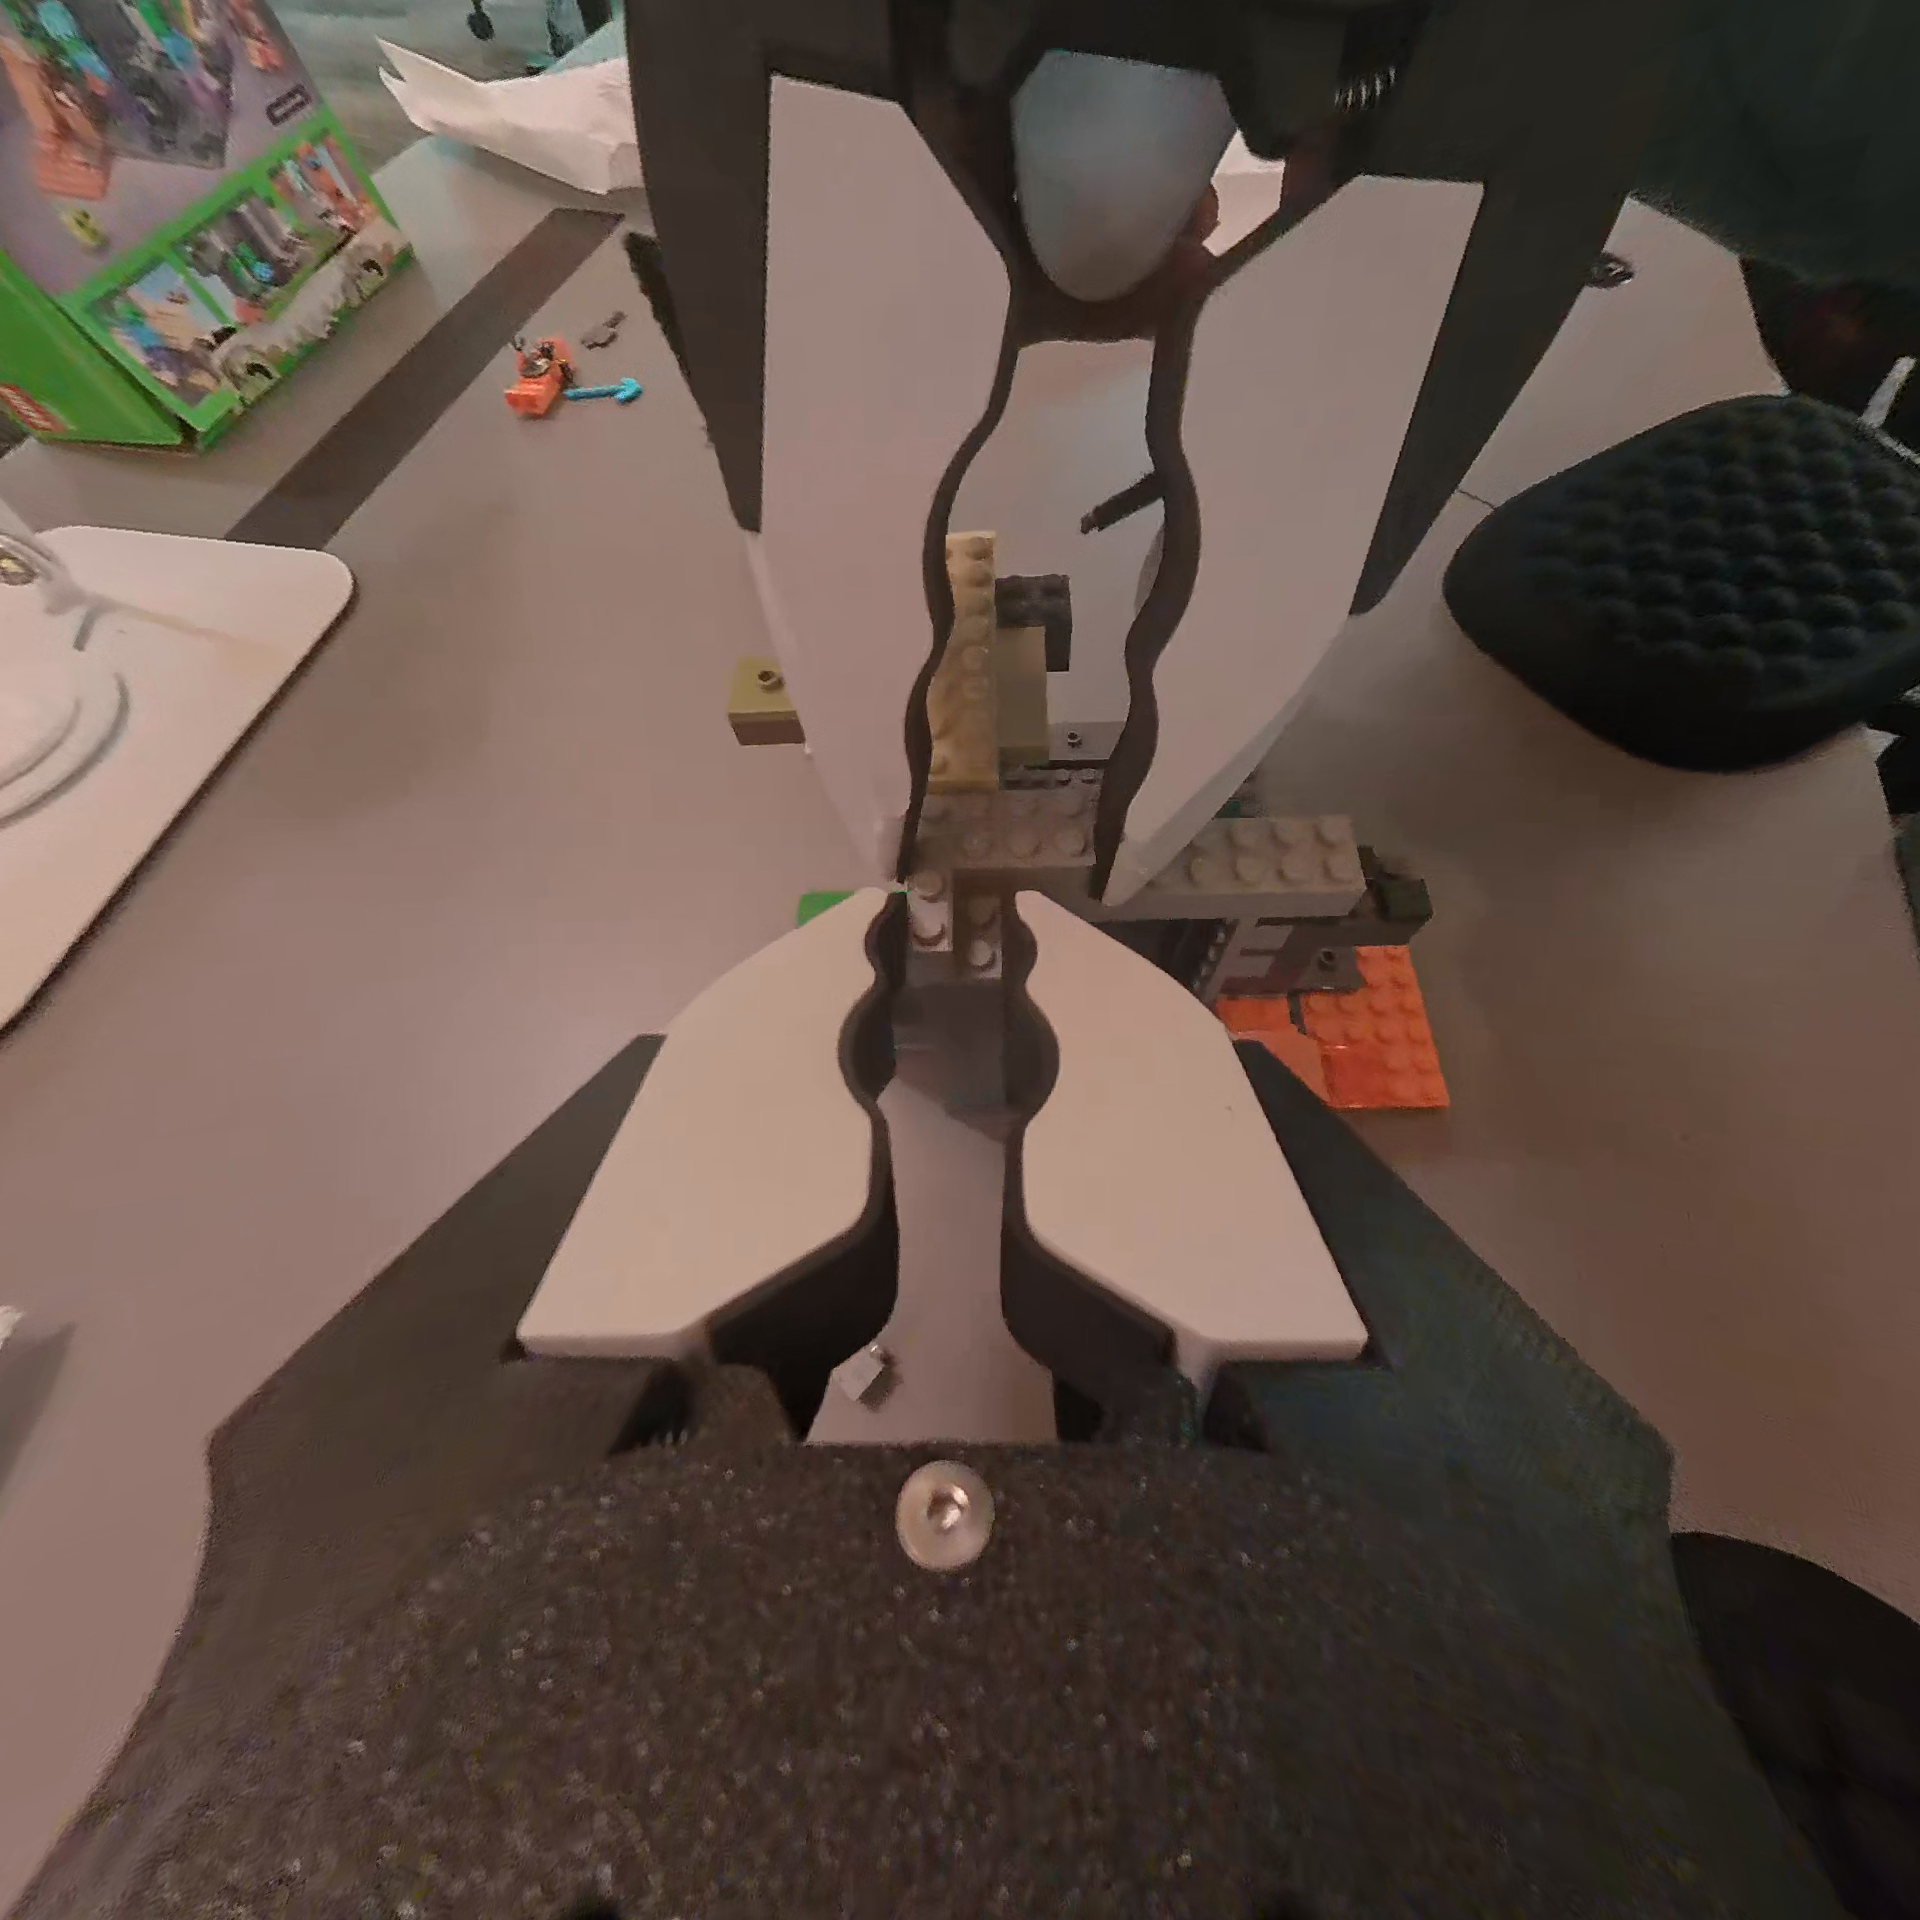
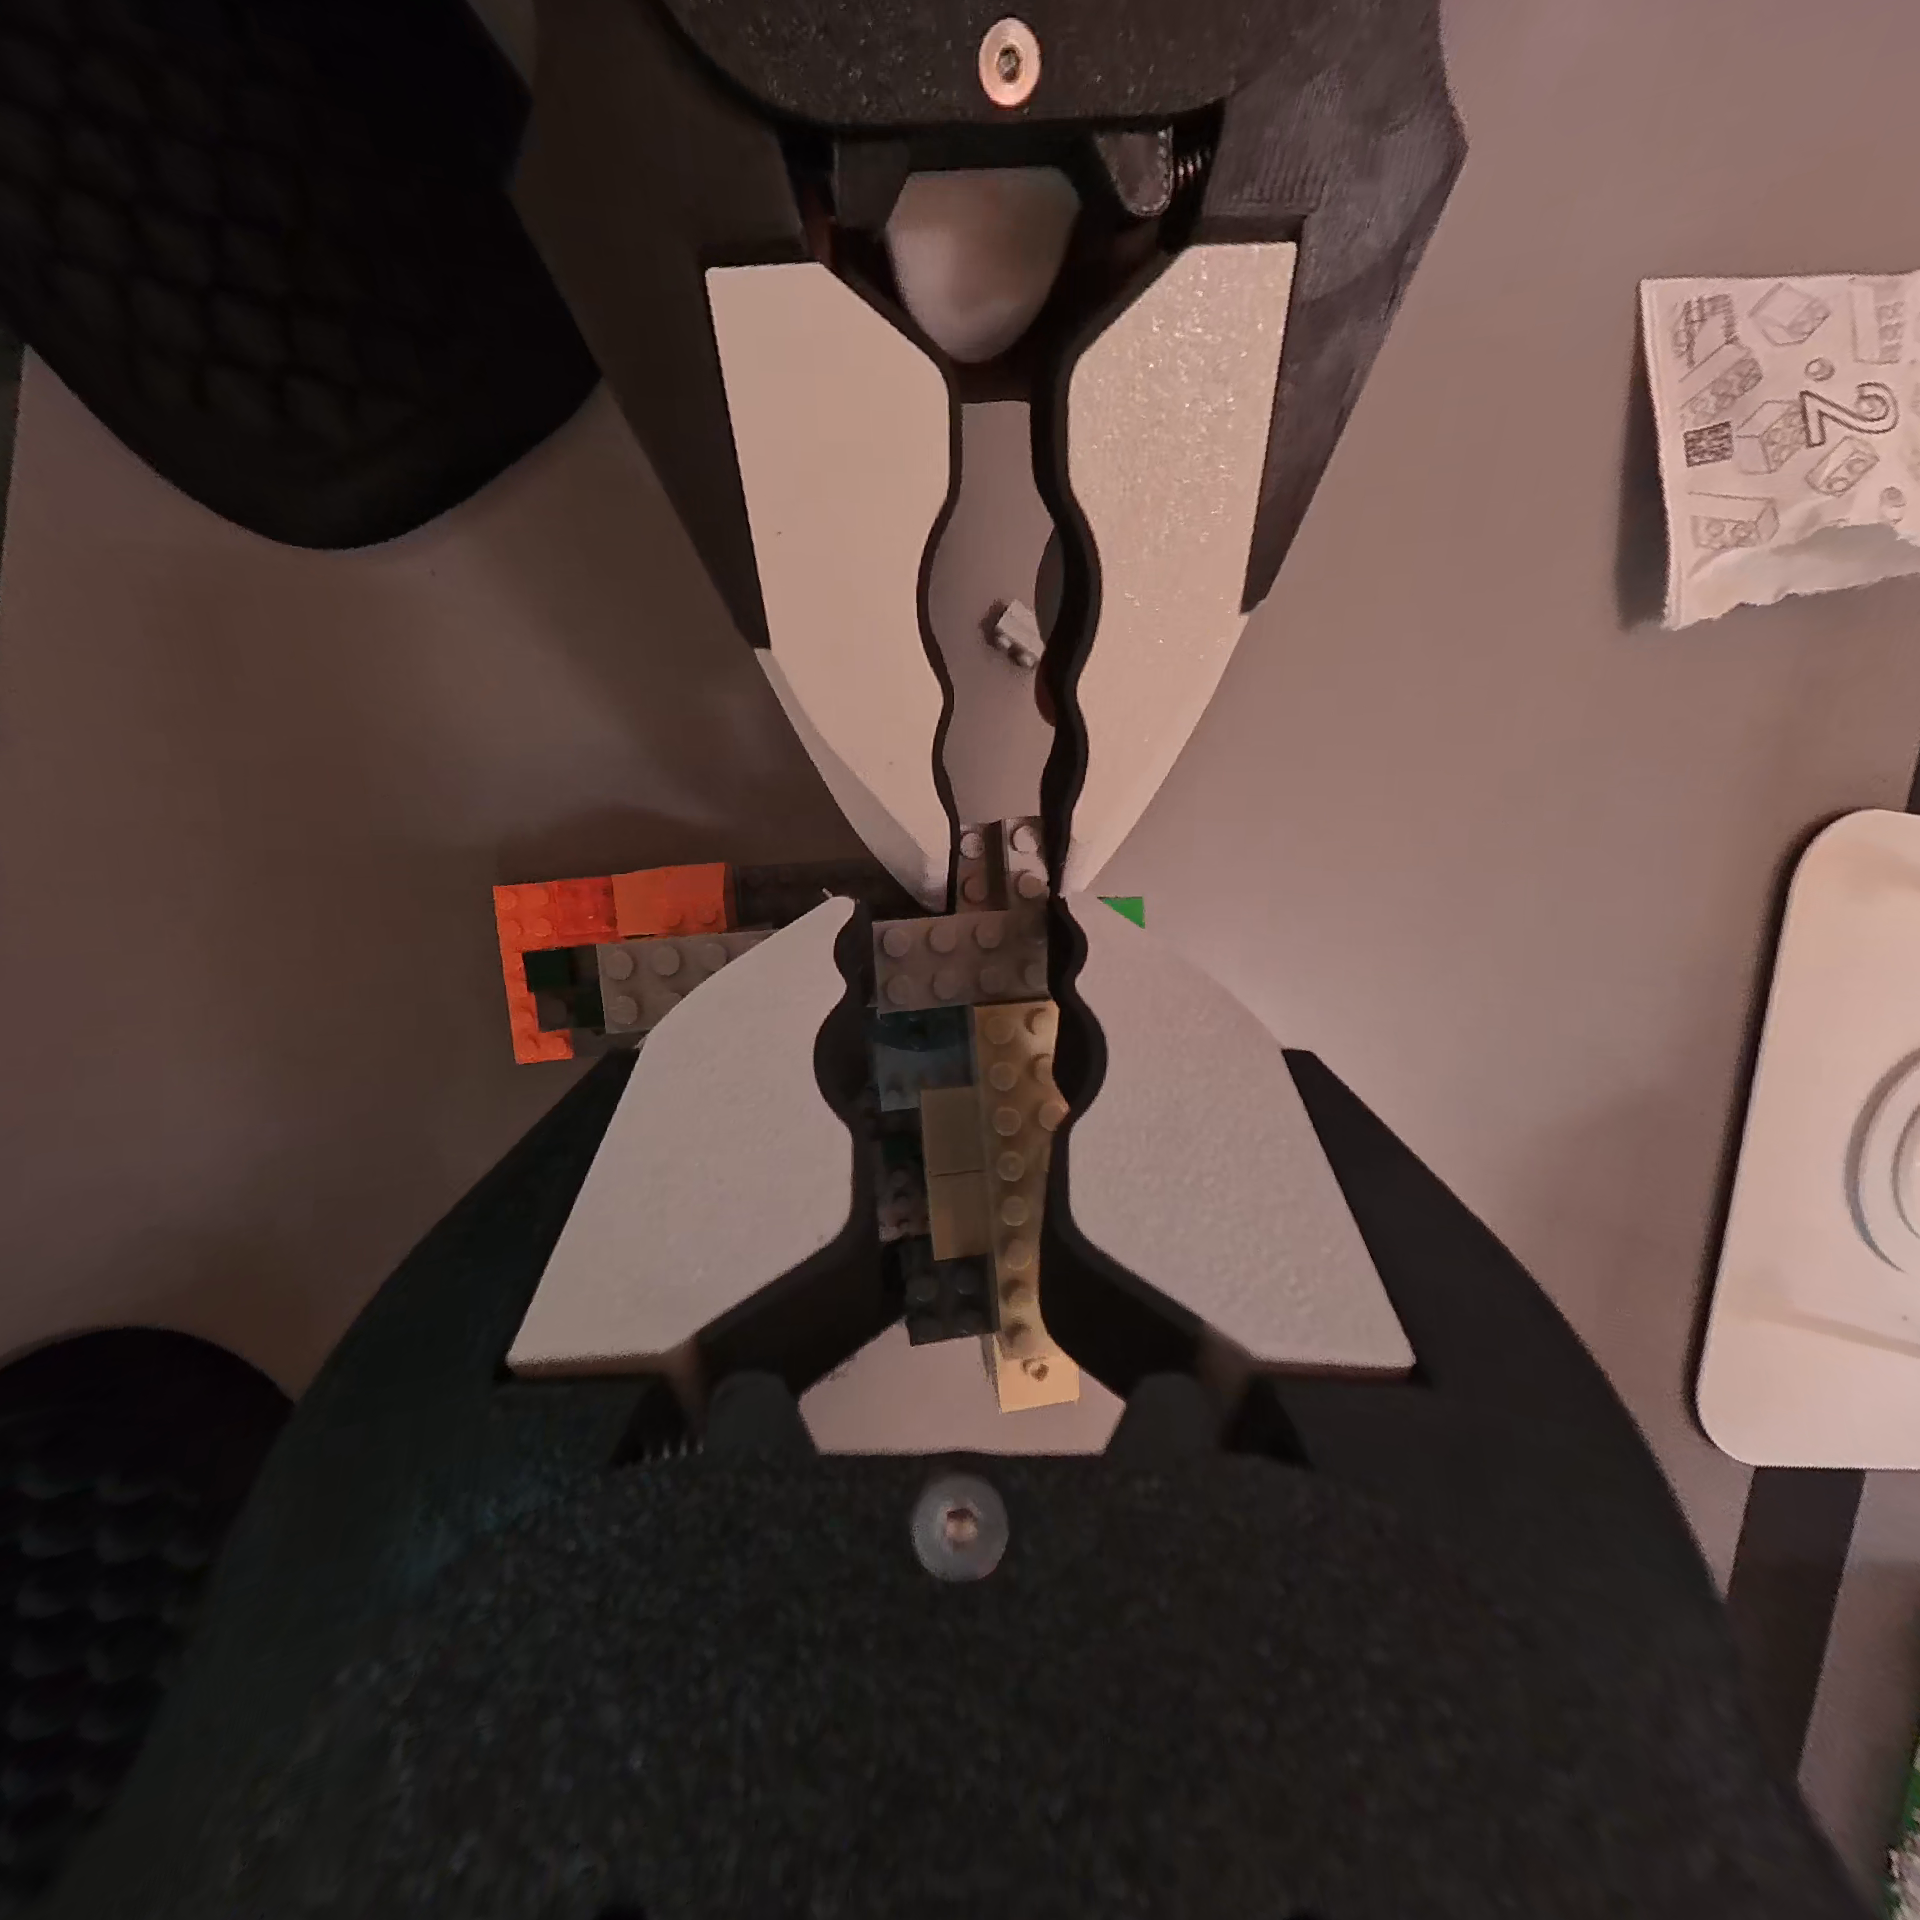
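- Left gripper (image 1: 951,906): jaws pinch the narrow grey stub (image 1: 961,940) sticking out of the brick model (image 2: 961,966).
- Right gripper (image 2: 951,920): jaws clamp the model's grey-and-tan top.
- Orange base (image 1: 1371,1029) rests on the worktop (image 1: 468,831).

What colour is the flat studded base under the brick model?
Orange base, with a green corner peeking out; clearest in the left wrist view.

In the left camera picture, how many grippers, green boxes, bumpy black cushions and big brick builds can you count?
Grippers: 2, the left gripper and the right gripper
Green box: 1
Bumpy black cushion: 1
Big brick build: 1
Total: 5
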Tool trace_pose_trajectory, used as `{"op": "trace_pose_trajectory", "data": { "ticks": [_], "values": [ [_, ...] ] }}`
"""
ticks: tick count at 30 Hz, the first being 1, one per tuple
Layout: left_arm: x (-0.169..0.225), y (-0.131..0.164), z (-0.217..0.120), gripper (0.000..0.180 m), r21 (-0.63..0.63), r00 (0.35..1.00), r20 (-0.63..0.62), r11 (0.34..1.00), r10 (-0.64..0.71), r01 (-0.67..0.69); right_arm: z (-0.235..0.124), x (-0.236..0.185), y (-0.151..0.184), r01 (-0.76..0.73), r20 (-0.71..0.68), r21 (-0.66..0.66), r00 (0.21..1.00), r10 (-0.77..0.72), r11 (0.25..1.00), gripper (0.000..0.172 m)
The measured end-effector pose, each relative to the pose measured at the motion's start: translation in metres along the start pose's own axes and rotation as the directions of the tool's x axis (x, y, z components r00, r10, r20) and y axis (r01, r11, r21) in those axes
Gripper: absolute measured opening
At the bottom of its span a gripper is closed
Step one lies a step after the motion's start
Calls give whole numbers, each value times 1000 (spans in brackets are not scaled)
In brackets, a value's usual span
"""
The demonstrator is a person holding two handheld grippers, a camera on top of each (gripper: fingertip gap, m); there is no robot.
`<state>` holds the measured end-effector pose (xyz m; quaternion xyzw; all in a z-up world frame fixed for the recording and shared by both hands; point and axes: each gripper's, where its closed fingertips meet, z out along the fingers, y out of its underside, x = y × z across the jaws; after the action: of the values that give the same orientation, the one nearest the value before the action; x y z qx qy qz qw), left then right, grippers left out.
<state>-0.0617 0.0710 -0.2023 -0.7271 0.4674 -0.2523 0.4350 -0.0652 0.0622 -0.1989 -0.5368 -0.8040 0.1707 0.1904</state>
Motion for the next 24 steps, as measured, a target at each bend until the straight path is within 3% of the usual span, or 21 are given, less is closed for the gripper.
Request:
{"op": "trace_pose_trajectory", "data": {
  "ticks": [5, 15, 21, 24],
  "values": [
    [5, 0, -1, 16, 7, 996, -73, 999, -50, 51, -7, -4, 4, 5, 79, -25, 997, -3, 1000, 32],
    [5, 0, -2, 15, -58, 989, -93, 993, -113, 108, -5, -4, 11, 90, 158, -122, 985, -70, 988, 32],
    [4, -2, -4, 10, -77, 903, -215, 928, -373, 365, -4, -6, 10, 92, 159, -118, 985, -72, 989, 32],
    [3, -2, -4, 9, -82, 915, -194, 935, -354, 345, -4, -5, 10, 81, 155, -108, 986, -64, 991, 32]
  ]
}}
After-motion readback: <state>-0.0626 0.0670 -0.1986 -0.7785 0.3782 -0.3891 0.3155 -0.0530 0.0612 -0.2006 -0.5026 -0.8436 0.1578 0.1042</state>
